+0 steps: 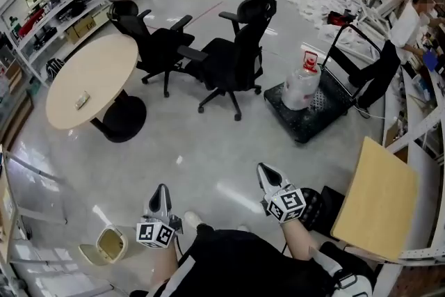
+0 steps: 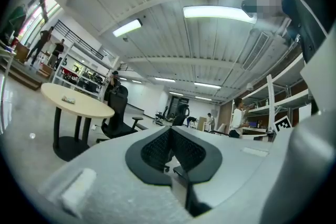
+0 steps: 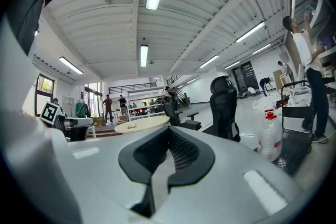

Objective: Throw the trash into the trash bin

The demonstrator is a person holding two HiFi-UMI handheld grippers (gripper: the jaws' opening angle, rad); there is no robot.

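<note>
A small pale scrap [image 1: 82,100] lies on the round beige table [image 1: 104,62] at the left; the left gripper view shows that scrap [image 2: 68,98] far ahead on the table top. A small white bin [image 1: 110,245] with a cream inside stands on the floor at the lower left, just left of my left gripper [image 1: 160,190]. My left gripper [image 2: 170,131] is shut with nothing between its pads. My right gripper [image 1: 265,169] is held over the floor, far from the table. The right gripper [image 3: 169,131] is also shut and empty.
Two black office chairs [image 1: 236,52] [image 1: 149,38] stand beyond the table. A black platform cart [image 1: 327,108] carries a large water bottle [image 1: 302,83]. A wooden board [image 1: 375,198] leans at the right. Shelves [image 1: 42,3] line the left wall. A person [image 1: 400,38] stands at the right.
</note>
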